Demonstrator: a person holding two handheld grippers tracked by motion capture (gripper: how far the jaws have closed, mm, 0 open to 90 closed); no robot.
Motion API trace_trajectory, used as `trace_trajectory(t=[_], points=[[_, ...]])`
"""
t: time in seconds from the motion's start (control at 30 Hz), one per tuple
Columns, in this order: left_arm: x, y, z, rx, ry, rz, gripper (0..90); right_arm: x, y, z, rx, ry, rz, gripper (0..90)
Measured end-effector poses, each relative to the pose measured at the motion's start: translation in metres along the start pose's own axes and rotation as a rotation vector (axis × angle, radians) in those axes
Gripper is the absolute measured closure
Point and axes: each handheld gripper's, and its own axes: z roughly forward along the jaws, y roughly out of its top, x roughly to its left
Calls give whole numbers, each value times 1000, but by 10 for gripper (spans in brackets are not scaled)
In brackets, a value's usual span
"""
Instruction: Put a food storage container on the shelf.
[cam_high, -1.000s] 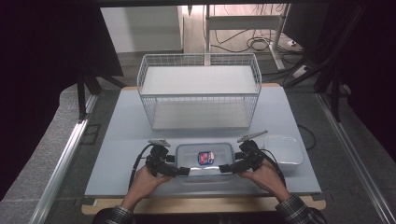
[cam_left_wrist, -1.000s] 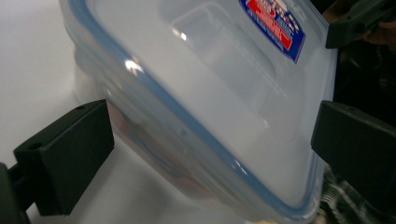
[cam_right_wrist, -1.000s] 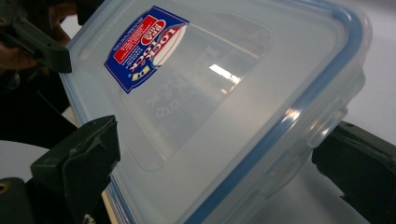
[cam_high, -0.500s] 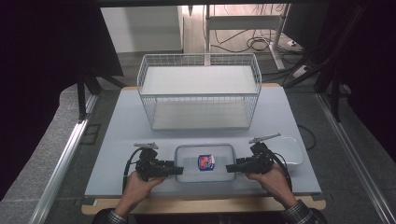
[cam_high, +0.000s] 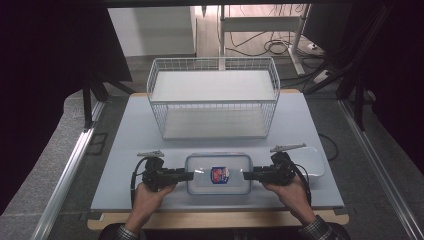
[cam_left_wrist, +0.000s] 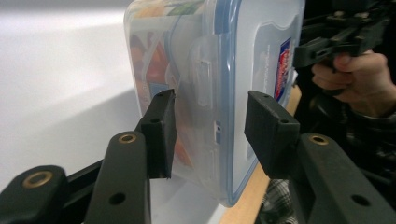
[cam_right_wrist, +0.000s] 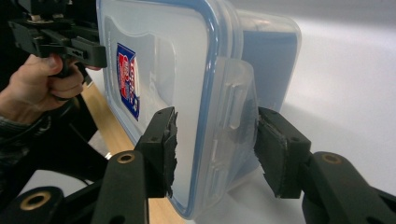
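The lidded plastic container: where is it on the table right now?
In the high view the lidded plastic container sits at the table's near edge, between the left gripper and right gripper, in front of the wire basket.

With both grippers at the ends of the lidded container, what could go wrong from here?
1. In the left gripper view, the left gripper has a gap between one pad and the container, so that end may slip.
2. The right gripper closes over a hinged latch; it might flip open or give.
3. An uneven lift could tip the container against the basket.
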Motion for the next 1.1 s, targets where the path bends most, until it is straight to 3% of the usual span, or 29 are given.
trace_trajectory(t=[0.27, 0.57, 0.87, 1.1], points=[[-11, 14, -10, -29, 22, 56, 539, 7, 9, -7, -68, -3, -47, 507], [-21, 33, -19, -41, 48, 98, 537, 12, 22, -13, -106, 5, -80, 507], [-38, 62, -30, -69, 79, 150, 536, 17, 48, -27, -156, 10, -121, 506], [-43, 82, -37, -88, 90, 167, 535, 20, 67, -33, -177, 14, -138, 506]])
